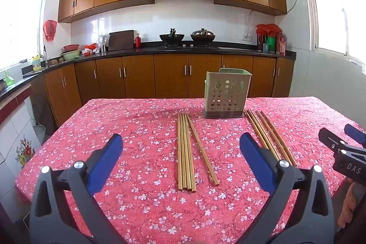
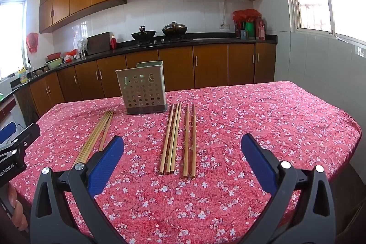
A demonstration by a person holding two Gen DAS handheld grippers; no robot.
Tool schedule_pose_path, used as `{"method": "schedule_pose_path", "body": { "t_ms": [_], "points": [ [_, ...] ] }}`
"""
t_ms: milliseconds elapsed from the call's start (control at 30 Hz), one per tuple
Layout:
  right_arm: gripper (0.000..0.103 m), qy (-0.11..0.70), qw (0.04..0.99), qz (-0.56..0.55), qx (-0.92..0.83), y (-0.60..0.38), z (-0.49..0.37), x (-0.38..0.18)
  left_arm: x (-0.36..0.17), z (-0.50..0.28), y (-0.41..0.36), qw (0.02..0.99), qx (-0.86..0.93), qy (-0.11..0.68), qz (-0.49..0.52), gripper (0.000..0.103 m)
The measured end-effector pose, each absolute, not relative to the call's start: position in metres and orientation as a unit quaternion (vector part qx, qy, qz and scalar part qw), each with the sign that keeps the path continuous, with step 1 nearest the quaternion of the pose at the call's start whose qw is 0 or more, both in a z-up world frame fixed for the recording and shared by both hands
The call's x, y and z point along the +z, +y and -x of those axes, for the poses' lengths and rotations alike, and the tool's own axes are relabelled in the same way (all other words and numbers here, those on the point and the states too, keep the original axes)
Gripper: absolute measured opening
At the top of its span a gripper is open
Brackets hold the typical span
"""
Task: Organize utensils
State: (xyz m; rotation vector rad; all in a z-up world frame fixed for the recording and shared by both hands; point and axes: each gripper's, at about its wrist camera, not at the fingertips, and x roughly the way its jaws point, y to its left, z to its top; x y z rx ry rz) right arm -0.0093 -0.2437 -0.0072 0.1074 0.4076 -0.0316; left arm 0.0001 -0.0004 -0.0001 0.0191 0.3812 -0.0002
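Left gripper (image 1: 180, 148) spread wide; right gripper (image 2: 182, 148) likewise, empty.

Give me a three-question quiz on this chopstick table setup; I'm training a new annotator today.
1. True or false: the perforated utensil holder already has chopsticks standing in it.
2. Multiple choice: the left gripper is A) shut on a chopstick, B) open and empty, C) out of view.
3. Fill in: the right group of chopsticks holds ___ sticks, counted in the right wrist view.

Key
1. False; both the right group and the left group of chopsticks lie flat on the floral tablecloth.
2. B; the right gripper is open too.
3. Five.
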Motion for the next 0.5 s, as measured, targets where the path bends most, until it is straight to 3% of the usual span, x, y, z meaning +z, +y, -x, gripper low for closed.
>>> {"method": "schedule_pose_path", "body": {
  "t_ms": [500],
  "points": [
    [0.101,0.203,0.978,-0.053,-0.016,-0.2427,0.0095,-0.0071,0.0000,0.0004,-0.0006,0.982,-0.002,0.189,-0.009,0.099]
  ]
}}
